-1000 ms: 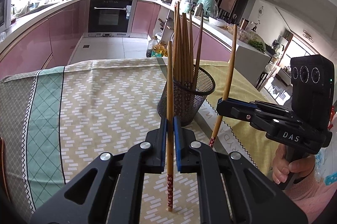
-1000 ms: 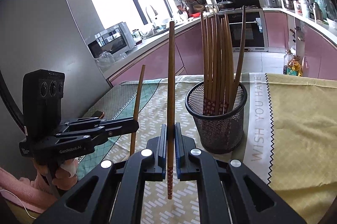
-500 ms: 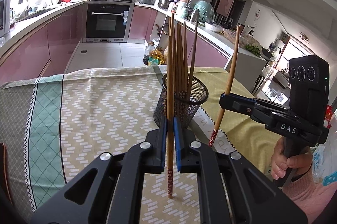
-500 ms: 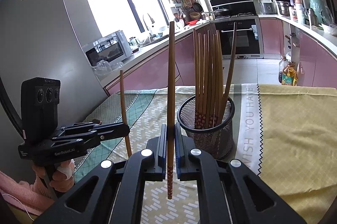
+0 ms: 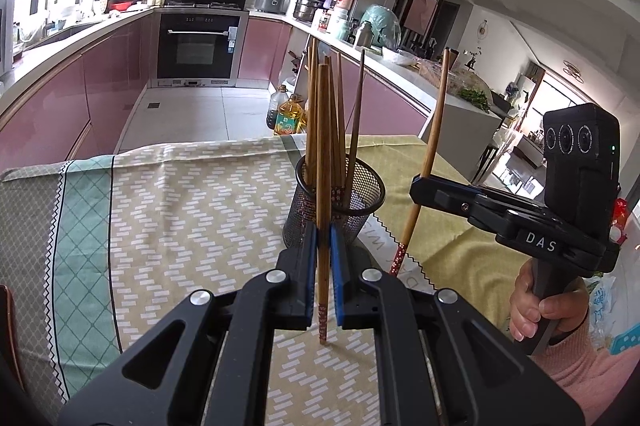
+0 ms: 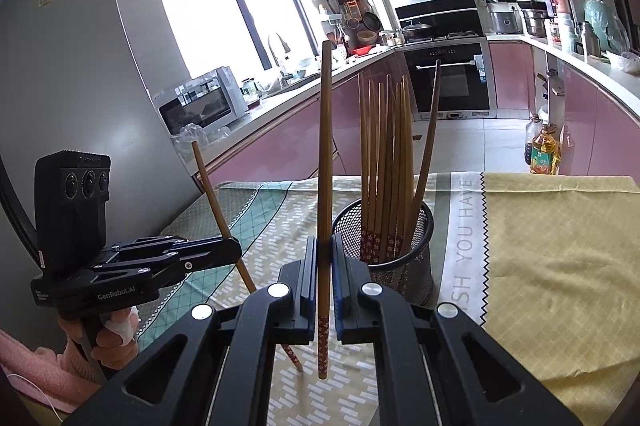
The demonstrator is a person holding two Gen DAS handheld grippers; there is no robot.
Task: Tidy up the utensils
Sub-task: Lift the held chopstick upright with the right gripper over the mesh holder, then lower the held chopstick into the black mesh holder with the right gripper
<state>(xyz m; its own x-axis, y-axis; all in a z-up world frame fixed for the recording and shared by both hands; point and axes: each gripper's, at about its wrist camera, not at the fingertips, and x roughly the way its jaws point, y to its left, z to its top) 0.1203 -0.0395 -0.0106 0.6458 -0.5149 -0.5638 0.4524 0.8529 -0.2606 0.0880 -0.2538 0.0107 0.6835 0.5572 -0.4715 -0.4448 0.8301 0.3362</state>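
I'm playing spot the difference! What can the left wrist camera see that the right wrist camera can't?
Only the left view: the sunlit room with a round wall clock, and the right tool from the side. Only the right view: the big window, grey microwave, and the left tool from the side. Both: the black mesh cup of wooden chopsticks, black oven, patterned tablecloth.

Chopsticks (image 6: 384, 161) in holder (image 6: 404, 266) (on tablecloth (image 6: 560, 246)).
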